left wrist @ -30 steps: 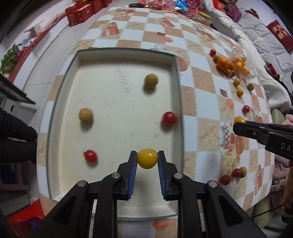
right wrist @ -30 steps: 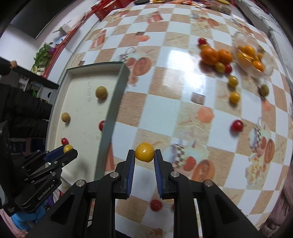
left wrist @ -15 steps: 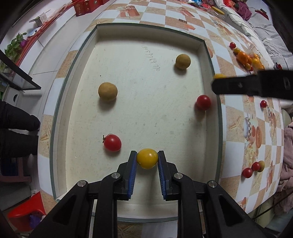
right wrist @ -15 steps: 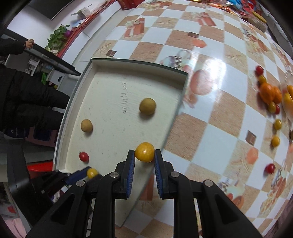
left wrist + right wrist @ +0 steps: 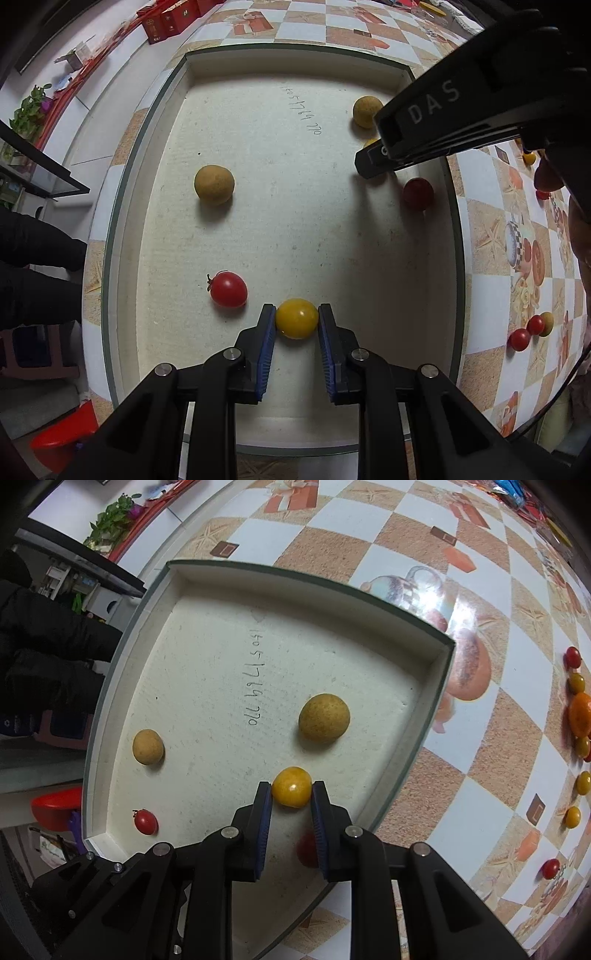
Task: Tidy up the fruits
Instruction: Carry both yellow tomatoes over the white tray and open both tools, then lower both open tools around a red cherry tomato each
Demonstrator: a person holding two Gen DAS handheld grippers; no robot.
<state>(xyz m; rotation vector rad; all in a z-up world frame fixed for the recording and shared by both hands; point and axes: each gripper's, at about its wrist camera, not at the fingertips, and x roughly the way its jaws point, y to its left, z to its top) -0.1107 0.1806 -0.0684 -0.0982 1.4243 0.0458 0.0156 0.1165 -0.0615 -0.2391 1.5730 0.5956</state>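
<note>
A yellow tomato (image 5: 297,323) sits between the blue-padded fingers (image 5: 266,347) of the left gripper (image 5: 297,343), low over the near part of a shallow white tray (image 5: 125,229); those fingers are easing apart, with the fruit touching the pads on both sides. A second yellow tomato (image 5: 291,786) is pinched in the right gripper (image 5: 291,812), whose fingers (image 5: 320,830) are also starting to part, and it hangs above the right side of the same tray. On the tray floor lie a red tomato with a green stem (image 5: 228,289) just left of the left gripper, a tan round fruit (image 5: 214,184) farther left, another tan fruit (image 5: 366,111) near the far right corner, and a darker red tomato (image 5: 418,192) by the right wall. The tray rests on a counter (image 5: 491,760) covered in a brown-and-white checked cloth. More small red and yellow fruits (image 5: 576,686) are scattered on the cloth well to the right. A dark sleeve (image 5: 33,258) shows at the left edge.
</note>
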